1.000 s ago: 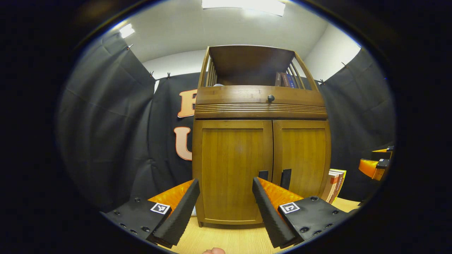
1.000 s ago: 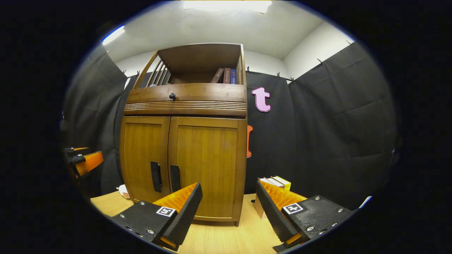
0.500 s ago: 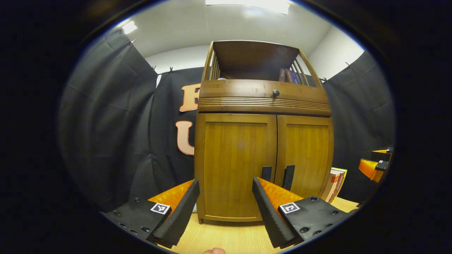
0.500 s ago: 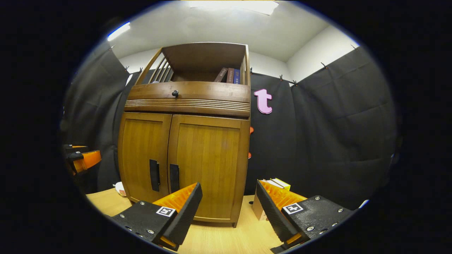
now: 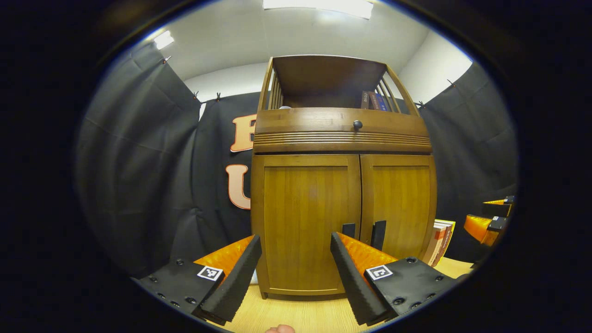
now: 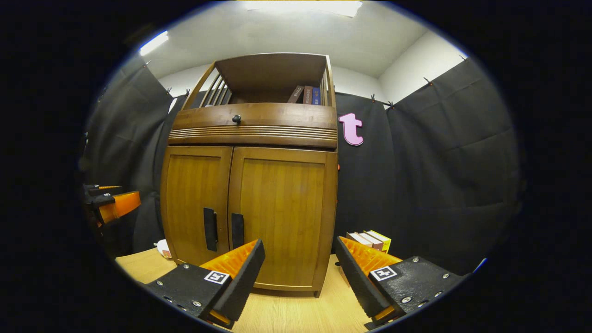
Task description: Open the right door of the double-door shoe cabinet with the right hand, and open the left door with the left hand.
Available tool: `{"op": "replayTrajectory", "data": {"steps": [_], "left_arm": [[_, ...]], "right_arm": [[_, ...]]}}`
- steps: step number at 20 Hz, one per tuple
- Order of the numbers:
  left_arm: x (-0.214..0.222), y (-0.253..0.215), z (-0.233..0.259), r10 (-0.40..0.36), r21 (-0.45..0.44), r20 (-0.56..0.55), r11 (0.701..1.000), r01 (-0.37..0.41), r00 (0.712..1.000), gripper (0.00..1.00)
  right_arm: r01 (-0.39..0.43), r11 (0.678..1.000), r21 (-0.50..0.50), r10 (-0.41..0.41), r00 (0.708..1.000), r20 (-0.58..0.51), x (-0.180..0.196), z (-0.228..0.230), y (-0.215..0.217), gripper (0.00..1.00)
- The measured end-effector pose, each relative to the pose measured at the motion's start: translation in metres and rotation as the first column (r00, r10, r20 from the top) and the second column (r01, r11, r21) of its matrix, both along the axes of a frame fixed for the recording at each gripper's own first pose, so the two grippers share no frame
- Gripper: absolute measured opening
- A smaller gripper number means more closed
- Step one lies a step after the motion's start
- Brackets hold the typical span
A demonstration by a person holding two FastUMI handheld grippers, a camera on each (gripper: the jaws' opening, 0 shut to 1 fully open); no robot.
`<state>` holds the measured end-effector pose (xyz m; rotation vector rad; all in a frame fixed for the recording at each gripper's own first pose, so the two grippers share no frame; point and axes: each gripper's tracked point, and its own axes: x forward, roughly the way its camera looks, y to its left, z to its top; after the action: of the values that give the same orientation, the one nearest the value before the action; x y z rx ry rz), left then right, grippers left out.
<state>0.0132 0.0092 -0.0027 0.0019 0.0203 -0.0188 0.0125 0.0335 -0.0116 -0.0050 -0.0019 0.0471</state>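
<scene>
The wooden shoe cabinet [image 5: 342,138] stands on the table with both doors shut. In the left gripper view, my left gripper [image 5: 296,245] is open, a short way in front of the left door [image 5: 305,222]. Its right finger [image 5: 351,273] covers the lower part of the left door's black handle [image 5: 348,229]. In the right gripper view, my right gripper [image 6: 299,249] is open in front of the right door [image 6: 282,212], whose handle [image 6: 237,230] is just above its left finger [image 6: 238,273]. Neither gripper touches the cabinet.
Books [image 6: 372,240] stand on the table [image 6: 296,314] to the right of the cabinet, more books [image 6: 307,95] on its top shelf. A drawer with a dark knob [image 6: 236,119] sits above the doors. A small white object [image 6: 162,247] lies at the cabinet's left foot.
The cabinet has slid to the right and grown slightly in the right gripper view. In the left gripper view it rose, then dropped back. Both grippers stay open, doors shut.
</scene>
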Motion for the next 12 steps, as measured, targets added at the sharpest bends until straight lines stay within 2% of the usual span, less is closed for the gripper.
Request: {"op": "replayTrajectory", "data": {"steps": [4, 7, 8, 9, 12], "left_arm": [[-0.004, 0.001, 0.005, 0.016, 0.028, 0.02, 0.999, -0.016, 1.0, 0.94], [-0.009, 0.006, 0.005, 0.056, 0.022, 0.028, 0.998, -0.057, 0.998, 0.94], [-0.011, 0.005, 0.004, 0.051, 0.018, 0.024, 0.999, -0.052, 0.998, 0.99], [-0.012, 0.003, 0.002, 0.048, 0.016, 0.018, 0.999, -0.049, 0.999, 0.94], [-0.019, 0.01, -0.001, 0.059, 0.031, 0.008, 0.998, -0.06, 0.998, 0.94]], "right_arm": [[-0.097, 0.995, 0.029, 0.097, 0.995, -0.007, 0.012, 0.001, 0.032, 0.94], [-0.184, 0.982, 0.027, 0.185, 0.983, -0.016, 0.025, 0.001, 0.062, 0.95], [-0.208, 0.978, 0.016, 0.208, 0.978, -0.018, 0.031, 0.001, 0.072, 0.95], [-0.226, 0.974, 0.007, 0.226, 0.974, -0.014, 0.039, 0.0, 0.083, 0.95], [-0.265, 0.964, 0.026, 0.266, 0.964, -0.003, 0.064, 0.0, 0.112, 0.95]]}}
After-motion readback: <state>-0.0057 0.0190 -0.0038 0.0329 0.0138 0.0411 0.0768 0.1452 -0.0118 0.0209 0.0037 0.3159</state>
